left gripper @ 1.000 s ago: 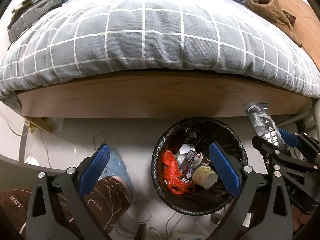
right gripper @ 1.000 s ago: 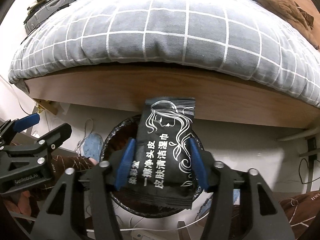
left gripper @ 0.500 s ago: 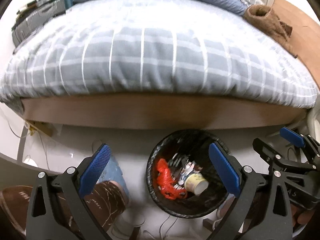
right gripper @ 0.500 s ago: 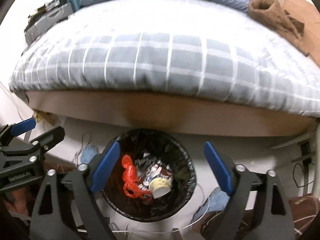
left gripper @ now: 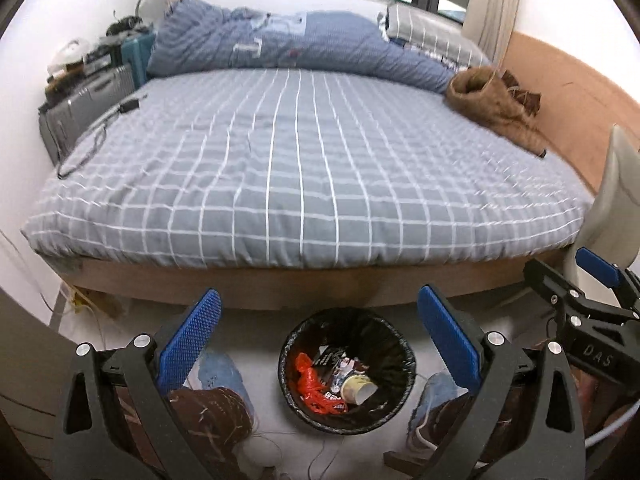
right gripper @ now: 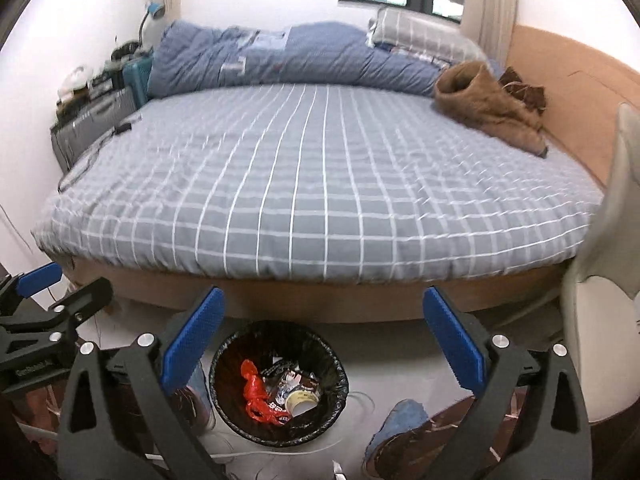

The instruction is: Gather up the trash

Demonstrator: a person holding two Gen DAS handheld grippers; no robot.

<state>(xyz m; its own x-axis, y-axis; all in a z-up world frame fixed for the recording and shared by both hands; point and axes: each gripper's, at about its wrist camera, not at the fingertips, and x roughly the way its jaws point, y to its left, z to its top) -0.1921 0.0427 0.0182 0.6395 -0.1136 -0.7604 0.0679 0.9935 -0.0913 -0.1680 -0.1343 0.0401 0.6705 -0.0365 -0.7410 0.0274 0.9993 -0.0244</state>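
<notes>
Blue-padded jaws of the right gripper (right gripper: 322, 340) have just spread wide with nothing between them; the left gripper (left gripper: 318, 344) gapes empty too. Below, low in frame, the black-lined bin (right gripper: 279, 383) holds the dropped wrappers. The bed (right gripper: 320, 184) above shows no obvious trash left.

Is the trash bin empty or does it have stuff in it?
It has stuff in it. Inside the trash bin lie a red plastic bag, a paper cup on its side and some wrappers.
</notes>
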